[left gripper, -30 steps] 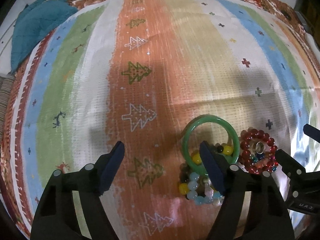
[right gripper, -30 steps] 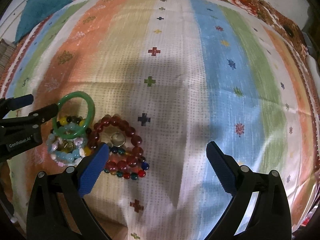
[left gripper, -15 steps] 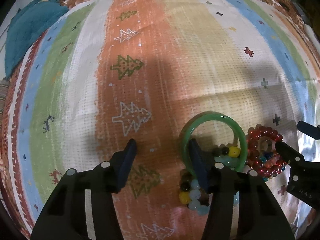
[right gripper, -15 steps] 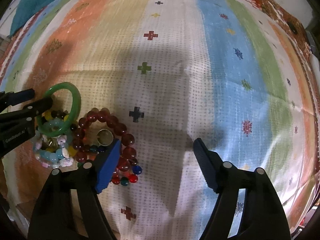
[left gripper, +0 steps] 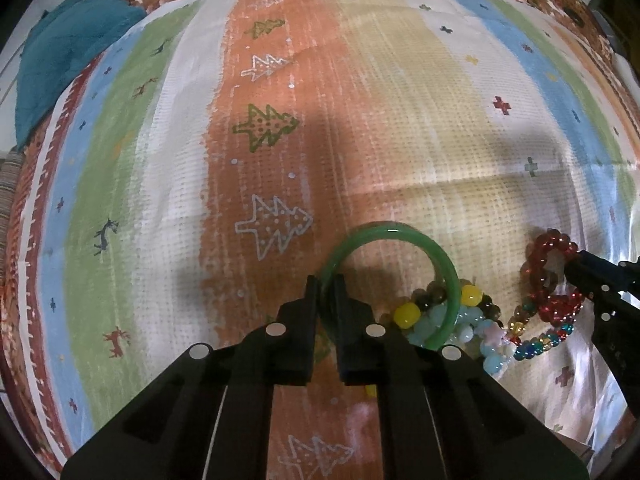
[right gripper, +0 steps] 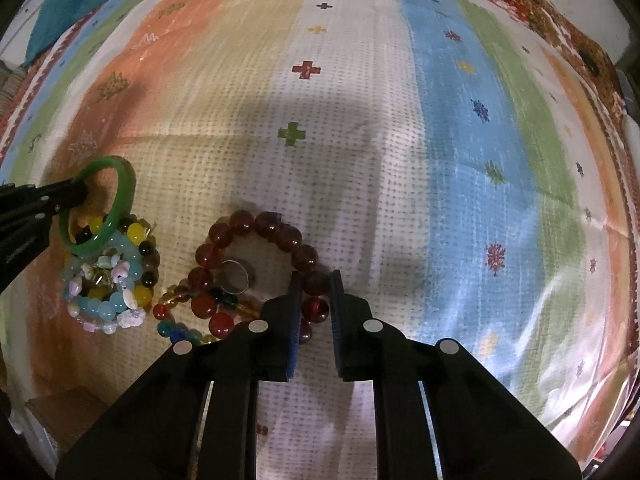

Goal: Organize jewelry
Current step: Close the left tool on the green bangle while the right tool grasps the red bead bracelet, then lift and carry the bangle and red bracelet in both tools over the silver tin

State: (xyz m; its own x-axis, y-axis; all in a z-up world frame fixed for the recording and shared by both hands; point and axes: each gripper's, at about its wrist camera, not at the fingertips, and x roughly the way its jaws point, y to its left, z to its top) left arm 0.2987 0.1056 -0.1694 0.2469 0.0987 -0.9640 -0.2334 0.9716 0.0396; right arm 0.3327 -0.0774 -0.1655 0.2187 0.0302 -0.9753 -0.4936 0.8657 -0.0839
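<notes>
L gripper [left gripper: 325, 285] is clamped on the near-left rim of the green bangle [left gripper: 448, 272], which tilts up off the striped cloth [left gripper: 380, 100] w/ its far-right side resting on the pastel bead bracelets [right gripper: 106, 284]. R gripper [right gripper: 314, 282] is pinched on one bead of the dark red bracelet [right gripper: 256, 224], a loop lying roughly flat w/ a small ring [right gripper: 236, 278] inside it & multicolour beads [right gripper: 178, 330] at its near-left edge. Both piles sit just beside each other; teal fabric [left gripper: 68, 48] lies at the far-left corner.
</notes>
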